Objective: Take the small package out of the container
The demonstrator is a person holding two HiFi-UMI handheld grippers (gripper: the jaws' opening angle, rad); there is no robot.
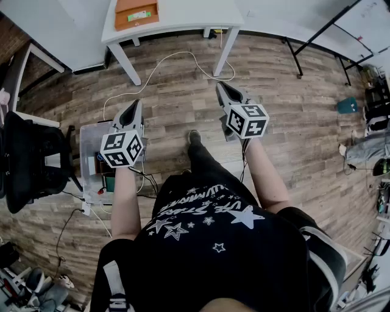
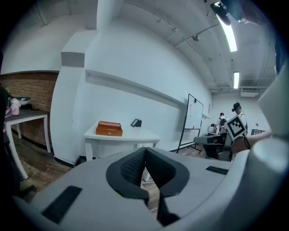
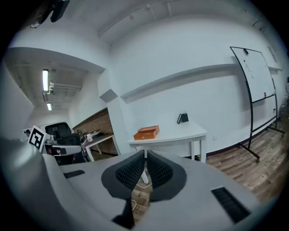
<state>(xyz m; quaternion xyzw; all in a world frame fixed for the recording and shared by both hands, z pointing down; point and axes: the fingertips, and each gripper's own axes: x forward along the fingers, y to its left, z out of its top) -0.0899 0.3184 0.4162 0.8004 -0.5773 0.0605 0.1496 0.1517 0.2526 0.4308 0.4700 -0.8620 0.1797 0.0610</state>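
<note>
Standing well off the counter (image 1: 183,15); orange box (image 1: 136,12) untouched, no pkg visible. Left claw (image 2: 145,152), right claw (image 3: 146,154) both pinched together, empty. Task looks unstarted.

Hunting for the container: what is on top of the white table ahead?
An orange box sits on the white table, a small dark object farther back. A small pale item shows on the box's top; its inside cannot be seen.
</note>
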